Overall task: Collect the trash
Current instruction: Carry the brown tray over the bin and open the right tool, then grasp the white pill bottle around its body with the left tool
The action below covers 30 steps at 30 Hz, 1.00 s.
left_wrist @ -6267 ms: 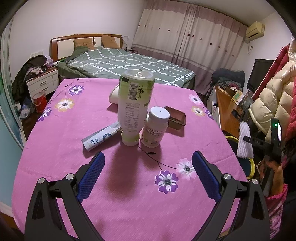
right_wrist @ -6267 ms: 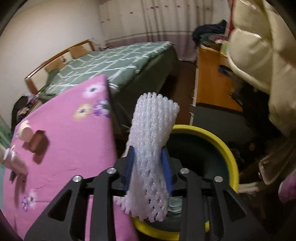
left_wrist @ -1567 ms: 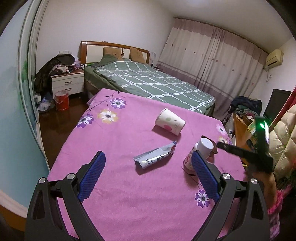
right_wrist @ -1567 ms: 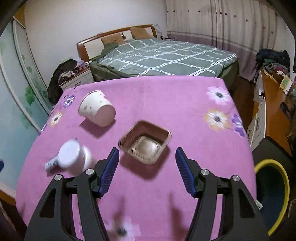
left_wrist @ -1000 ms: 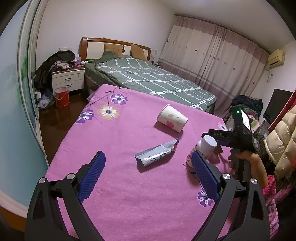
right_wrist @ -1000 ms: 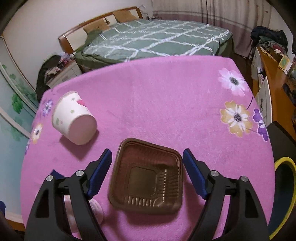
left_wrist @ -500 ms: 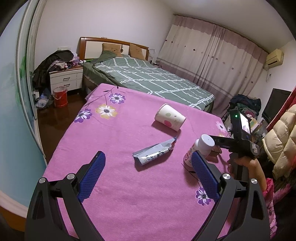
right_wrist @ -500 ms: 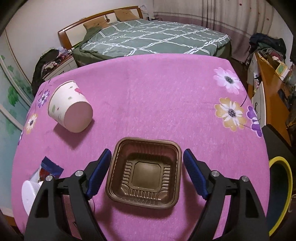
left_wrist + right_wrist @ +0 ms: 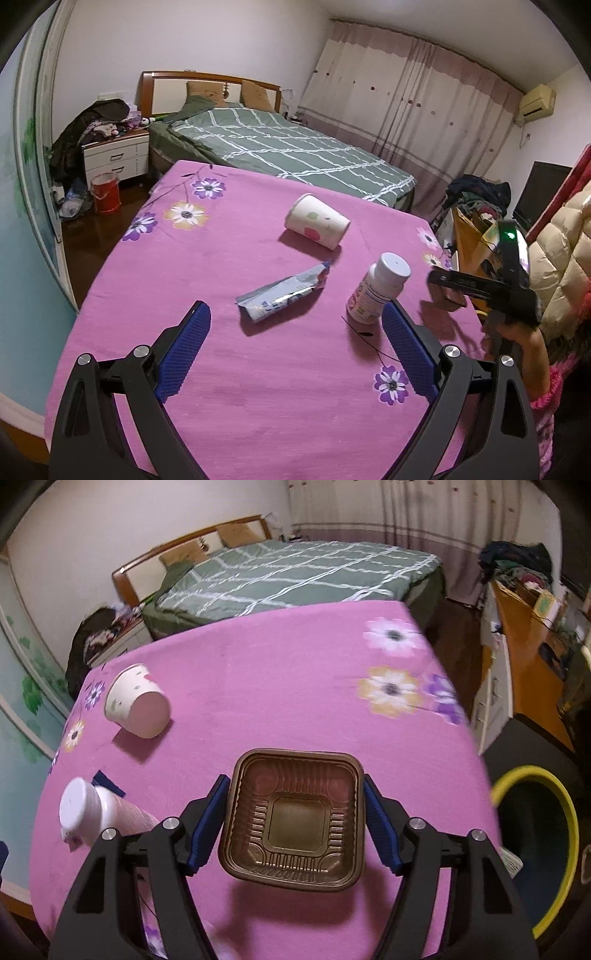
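Note:
My right gripper is shut on a brown plastic tray and holds it lifted above the pink tablecloth; it also shows in the left wrist view. My left gripper is open and empty above the table's near side. On the cloth lie a tipped paper cup, a crumpled silver-blue wrapper and an upright white pill bottle. The cup and bottle show in the right wrist view too.
A yellow-rimmed bin stands on the floor off the table's right edge. A bed lies behind the table. A wooden desk is at the right, a nightstand and red bucket at the left.
My right gripper has closed on the brown tray and lifted it off the cloth, turning toward the bin. The left gripper has stayed open and nearly still.

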Each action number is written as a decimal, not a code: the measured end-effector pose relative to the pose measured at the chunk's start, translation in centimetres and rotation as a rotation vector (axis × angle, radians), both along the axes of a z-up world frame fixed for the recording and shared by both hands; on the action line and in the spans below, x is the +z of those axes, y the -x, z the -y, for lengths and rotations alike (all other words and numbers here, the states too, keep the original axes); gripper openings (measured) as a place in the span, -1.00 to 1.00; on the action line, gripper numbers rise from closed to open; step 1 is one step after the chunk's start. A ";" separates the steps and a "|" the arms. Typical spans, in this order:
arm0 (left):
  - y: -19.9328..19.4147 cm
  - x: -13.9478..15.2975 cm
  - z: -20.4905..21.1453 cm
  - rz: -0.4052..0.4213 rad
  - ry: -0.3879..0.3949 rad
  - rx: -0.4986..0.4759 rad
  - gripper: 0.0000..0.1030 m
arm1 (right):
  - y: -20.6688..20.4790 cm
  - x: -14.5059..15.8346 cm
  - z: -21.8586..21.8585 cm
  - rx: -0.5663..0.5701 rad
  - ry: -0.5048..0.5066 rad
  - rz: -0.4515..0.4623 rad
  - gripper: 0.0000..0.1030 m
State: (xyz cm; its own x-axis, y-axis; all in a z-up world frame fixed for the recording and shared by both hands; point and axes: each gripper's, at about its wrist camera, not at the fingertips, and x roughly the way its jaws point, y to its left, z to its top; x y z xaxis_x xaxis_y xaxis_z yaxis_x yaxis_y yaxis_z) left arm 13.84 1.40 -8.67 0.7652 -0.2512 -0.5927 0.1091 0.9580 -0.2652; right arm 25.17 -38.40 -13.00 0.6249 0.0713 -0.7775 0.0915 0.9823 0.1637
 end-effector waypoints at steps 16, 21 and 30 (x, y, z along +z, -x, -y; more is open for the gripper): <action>-1.1 -0.5 4.4 -0.020 -0.018 -0.095 0.80 | 10.3 -1.5 17.4 -0.398 0.025 -0.009 0.32; -1.4 -0.6 6.0 -0.025 -0.030 -0.126 0.80 | 11.2 -2.8 20.3 -0.466 0.023 -0.035 0.39; -2.9 -1.6 7.9 -0.050 -0.043 -0.161 0.80 | 12.5 -1.9 18.5 -0.423 -0.018 0.076 0.58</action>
